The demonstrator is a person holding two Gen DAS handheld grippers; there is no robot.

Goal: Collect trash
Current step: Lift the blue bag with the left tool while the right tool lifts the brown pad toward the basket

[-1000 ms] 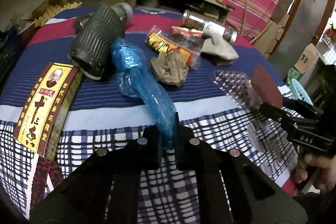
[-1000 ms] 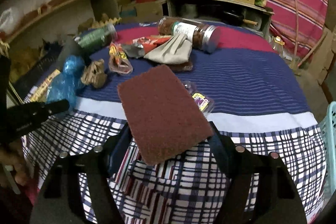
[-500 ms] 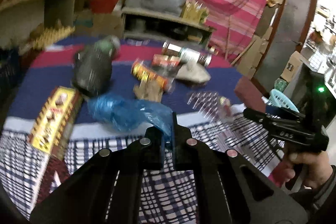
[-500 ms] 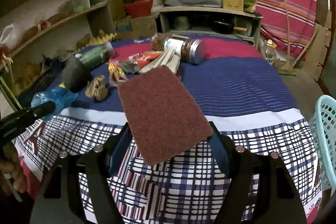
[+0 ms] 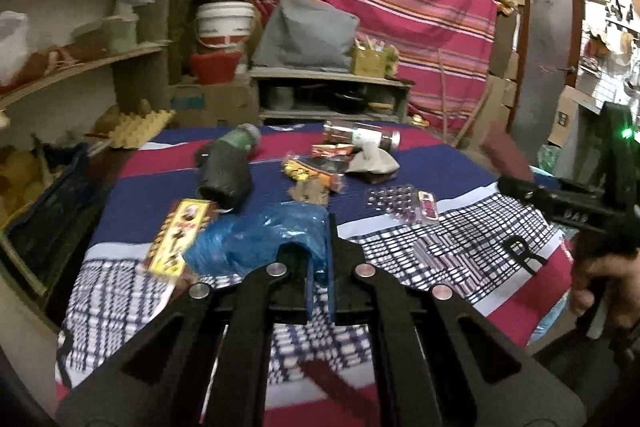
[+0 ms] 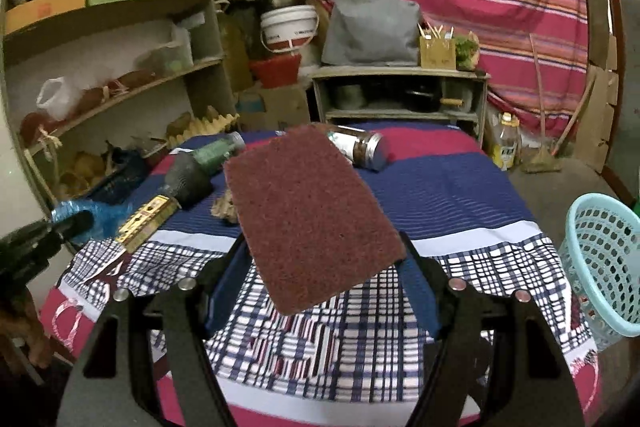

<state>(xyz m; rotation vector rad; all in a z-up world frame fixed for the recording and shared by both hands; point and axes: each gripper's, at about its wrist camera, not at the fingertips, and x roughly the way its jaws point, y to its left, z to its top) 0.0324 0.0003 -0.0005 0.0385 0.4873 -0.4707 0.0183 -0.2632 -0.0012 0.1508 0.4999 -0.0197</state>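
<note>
Over table, claws (image 5: 320, 267) apparently grip trash.

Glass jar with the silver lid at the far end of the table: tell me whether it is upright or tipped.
Tipped. The glass jar lies on its side on the striped tablecloth, silver lid facing right.

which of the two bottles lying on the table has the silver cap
The brown jar at the far side, beside the beige cloth; the green bottle has a grey cap.
</note>
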